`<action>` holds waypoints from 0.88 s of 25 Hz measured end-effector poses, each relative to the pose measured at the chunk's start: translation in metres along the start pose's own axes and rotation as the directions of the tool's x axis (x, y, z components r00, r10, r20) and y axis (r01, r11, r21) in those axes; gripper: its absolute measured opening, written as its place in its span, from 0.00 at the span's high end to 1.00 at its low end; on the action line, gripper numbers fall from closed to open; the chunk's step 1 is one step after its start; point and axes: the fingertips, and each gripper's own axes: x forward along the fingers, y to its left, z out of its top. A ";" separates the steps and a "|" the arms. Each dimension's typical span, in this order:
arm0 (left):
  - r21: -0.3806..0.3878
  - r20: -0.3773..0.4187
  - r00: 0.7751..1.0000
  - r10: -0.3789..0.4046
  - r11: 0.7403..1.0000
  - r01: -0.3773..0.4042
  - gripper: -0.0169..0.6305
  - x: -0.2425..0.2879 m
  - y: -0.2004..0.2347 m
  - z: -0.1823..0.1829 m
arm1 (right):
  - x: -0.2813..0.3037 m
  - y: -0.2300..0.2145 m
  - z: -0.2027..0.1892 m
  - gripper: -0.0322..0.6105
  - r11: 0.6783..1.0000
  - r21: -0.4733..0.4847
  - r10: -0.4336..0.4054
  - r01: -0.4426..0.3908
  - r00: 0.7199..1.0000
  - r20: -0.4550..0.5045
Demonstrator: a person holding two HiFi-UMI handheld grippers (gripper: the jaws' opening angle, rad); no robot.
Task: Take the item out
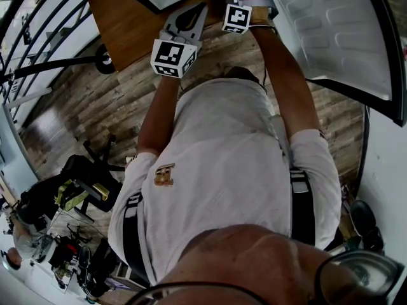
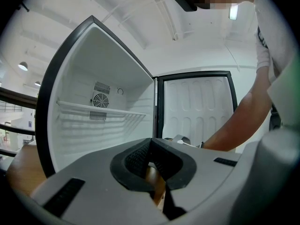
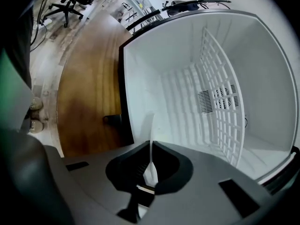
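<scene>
A small white fridge (image 3: 187, 74) stands open, with a wire shelf (image 3: 220, 97) and a fan grille inside. My right gripper (image 3: 151, 146) is at its mouth, shut on a thin white item (image 3: 152, 125) that stands edge-on between the pads; what the item is I cannot tell. In the head view only that gripper's marker cube (image 1: 236, 18) shows, at the top edge. My left gripper (image 2: 150, 143) hangs back in front of the fridge, shut with its pads touching and nothing between them. It also shows in the head view as the left gripper (image 1: 198, 10), pointing at the fridge.
The fridge door (image 1: 337, 30) swings open to the right. A brown wooden top (image 3: 89, 88) lies left of the fridge. The person's right arm (image 2: 239, 121) reaches across toward the fridge. An office chair (image 1: 89, 176) and clutter stand behind on the plank floor.
</scene>
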 end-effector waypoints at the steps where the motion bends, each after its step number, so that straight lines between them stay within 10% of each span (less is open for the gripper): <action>1: 0.000 -0.001 1.000 -0.001 1.000 0.001 0.95 0.000 0.000 -0.001 | -0.001 0.000 -0.001 0.89 1.000 0.004 -0.003 0.003 1.000 0.001; 22: 0.018 0.037 0.999 0.024 1.000 -0.025 0.95 0.004 0.008 0.018 | -0.062 -0.030 0.015 0.89 0.988 -0.028 -0.144 0.149 0.980 0.138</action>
